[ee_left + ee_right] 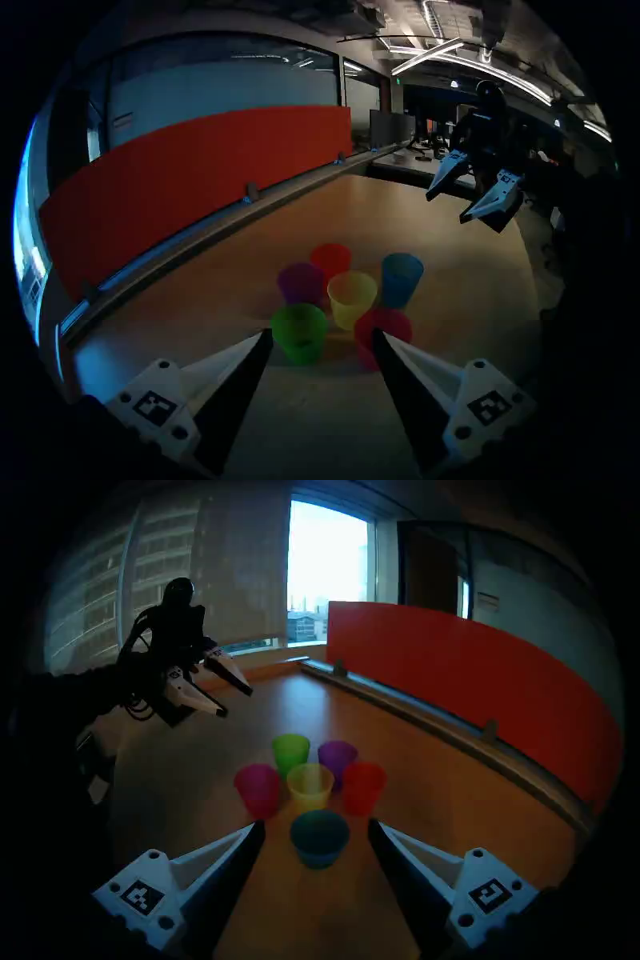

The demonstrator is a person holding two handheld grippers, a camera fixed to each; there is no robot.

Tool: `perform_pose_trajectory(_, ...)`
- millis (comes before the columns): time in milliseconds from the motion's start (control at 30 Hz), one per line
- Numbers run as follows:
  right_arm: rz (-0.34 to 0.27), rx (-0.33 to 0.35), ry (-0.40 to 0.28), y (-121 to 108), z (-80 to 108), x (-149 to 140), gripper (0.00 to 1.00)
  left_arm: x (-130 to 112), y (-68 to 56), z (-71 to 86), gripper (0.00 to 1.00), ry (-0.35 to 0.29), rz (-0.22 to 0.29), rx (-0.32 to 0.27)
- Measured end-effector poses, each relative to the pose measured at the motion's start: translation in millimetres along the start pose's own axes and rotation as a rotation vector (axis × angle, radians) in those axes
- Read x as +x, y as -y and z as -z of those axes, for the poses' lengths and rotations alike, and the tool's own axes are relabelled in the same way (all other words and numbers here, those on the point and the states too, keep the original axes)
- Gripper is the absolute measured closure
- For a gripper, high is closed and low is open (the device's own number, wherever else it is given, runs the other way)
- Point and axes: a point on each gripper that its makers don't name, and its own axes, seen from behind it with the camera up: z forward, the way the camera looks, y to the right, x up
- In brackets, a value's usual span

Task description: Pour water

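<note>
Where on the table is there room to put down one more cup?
Bare table stretches between the cups and the red divider, and past the blue cup. The middle is crowded: five cups huddle round the yellow cup.

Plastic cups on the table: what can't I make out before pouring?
- Water level in any cup: interiors too dim, both views.
- Translucent pink plastic cup: lower side hidden by a finger of the left gripper, left gripper view.
- Translucent purple plastic cup: base behind the green plastic cup, same view.
</note>
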Motion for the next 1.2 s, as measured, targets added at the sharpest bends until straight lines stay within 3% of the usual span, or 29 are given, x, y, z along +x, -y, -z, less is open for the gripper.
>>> perform_pose_trajectory(567, -0.021, 0.016, 0.082, -4.0, -39.8, -52.0, 0.0, -55.6, 6.5, -39.0, 0.09, 0.134, -0.005, -0.039)
perform_pose_trajectory(1200, -0.027, 0.009, 0.161, -7.4, -75.5, -85.4, 0.01, -80.2, 29.5, -80.4, 0.09, 0.217, 0.003, -0.036)
